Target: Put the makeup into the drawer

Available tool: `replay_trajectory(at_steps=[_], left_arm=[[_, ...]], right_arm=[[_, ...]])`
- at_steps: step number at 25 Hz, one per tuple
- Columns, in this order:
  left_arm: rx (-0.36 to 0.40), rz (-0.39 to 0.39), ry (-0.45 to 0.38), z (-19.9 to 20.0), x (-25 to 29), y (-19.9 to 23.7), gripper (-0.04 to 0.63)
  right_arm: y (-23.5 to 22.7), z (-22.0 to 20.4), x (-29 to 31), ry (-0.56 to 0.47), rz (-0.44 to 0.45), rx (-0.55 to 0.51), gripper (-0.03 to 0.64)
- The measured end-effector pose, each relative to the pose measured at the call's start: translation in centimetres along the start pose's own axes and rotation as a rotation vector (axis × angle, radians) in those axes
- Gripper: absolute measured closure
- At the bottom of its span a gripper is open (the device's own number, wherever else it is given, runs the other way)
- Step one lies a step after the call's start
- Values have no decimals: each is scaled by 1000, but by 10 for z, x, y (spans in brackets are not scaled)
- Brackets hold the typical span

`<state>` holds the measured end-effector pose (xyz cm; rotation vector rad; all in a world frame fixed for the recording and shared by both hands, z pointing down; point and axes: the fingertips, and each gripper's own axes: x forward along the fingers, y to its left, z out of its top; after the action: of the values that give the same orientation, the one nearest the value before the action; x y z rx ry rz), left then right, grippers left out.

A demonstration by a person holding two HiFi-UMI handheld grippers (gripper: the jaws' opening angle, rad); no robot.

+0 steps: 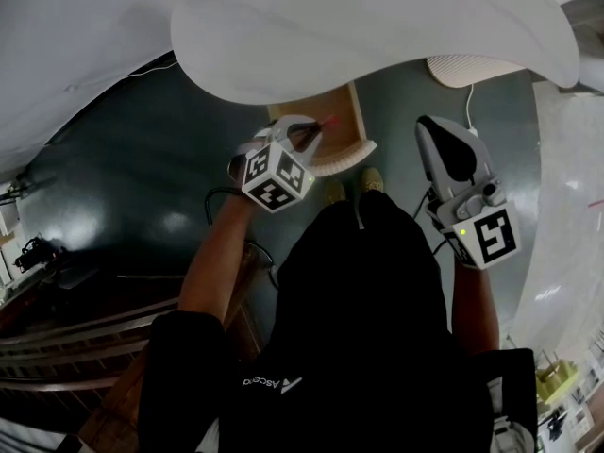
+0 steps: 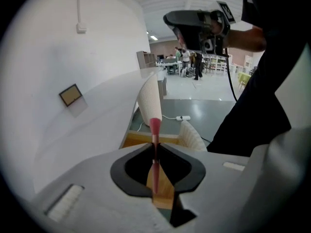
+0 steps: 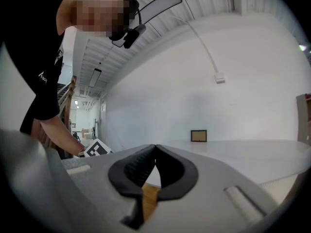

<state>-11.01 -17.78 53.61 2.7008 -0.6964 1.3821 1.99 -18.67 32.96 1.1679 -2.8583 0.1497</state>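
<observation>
Pinching the slim makeup pencil (image 2: 155, 129) mid-shaft, the left gripper (image 2: 155, 147) suits a likely light, stiff, slippery thing; the right gripper (image 3: 154, 150) has its jaws together on nothing.

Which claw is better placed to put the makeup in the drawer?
Likely left: the left claw is shut on the pink makeup stick above the open drawer. The right claw is shut, empty, off to the side.

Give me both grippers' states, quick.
Left gripper: shut on a pink makeup stick.
Right gripper: shut, empty.
</observation>
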Motion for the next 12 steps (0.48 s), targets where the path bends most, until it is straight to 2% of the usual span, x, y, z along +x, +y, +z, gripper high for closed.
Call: replay_trajectory(at_steps=[6, 12], left_arm=[[70, -101, 129, -36, 49, 0, 541], [82, -184, 209, -58, 98, -4, 541]], right_arm=[[-12, -20, 3, 45, -34, 27, 614], [-28, -33, -3, 83, -70, 37, 614]])
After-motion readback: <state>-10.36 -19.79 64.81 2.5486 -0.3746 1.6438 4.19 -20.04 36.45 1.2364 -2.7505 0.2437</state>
